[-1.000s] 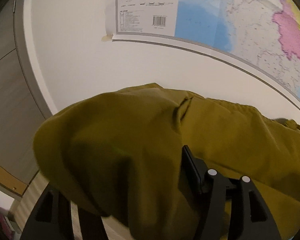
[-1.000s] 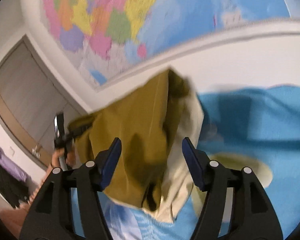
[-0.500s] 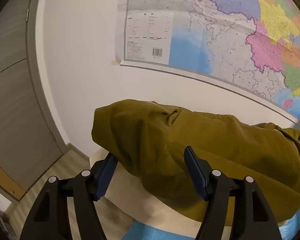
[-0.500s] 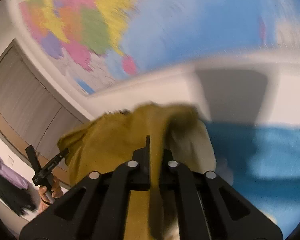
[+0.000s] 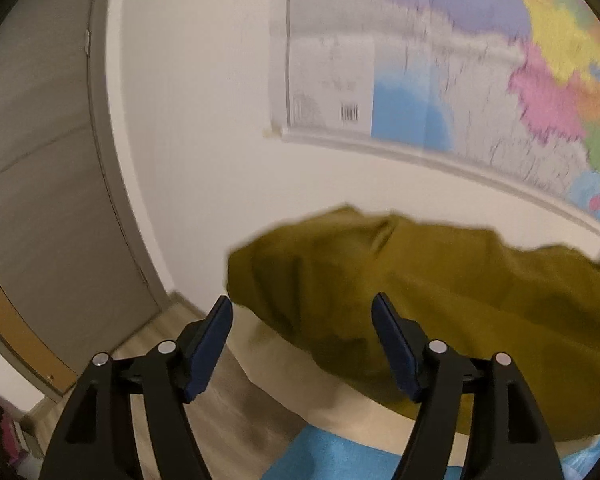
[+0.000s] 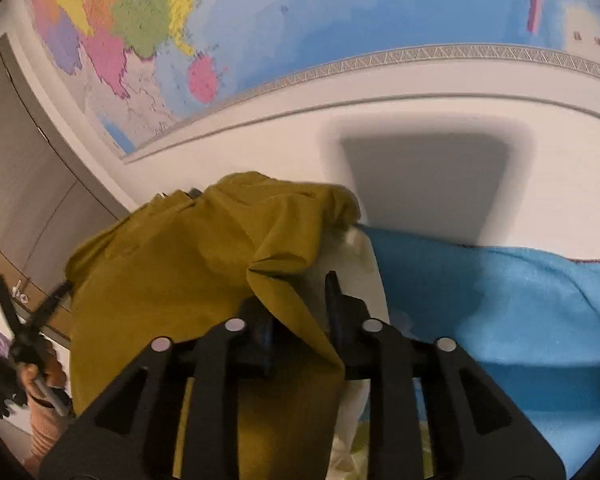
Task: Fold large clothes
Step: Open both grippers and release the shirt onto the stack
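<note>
An olive-green garment (image 5: 440,300) lies bunched on the blue-covered surface, seen ahead in the left wrist view. My left gripper (image 5: 302,322) is open and empty just in front of its left end. In the right wrist view the same garment (image 6: 172,272) drapes over my right gripper (image 6: 300,304), whose jaws are nearly closed on a fold of the olive cloth; a pale lining (image 6: 352,280) shows beside it. The left gripper (image 6: 28,320) shows at the far left, held by a hand.
A blue sheet (image 6: 500,320) covers the surface to the right. A wall map (image 5: 480,80) hangs on the white wall behind. A grey door (image 5: 40,200) and wood floor (image 5: 220,420) lie to the left.
My left gripper let go of the garment and backed away open. My right gripper shut on a fold of the garment and now holds it with the cloth draped over it.
</note>
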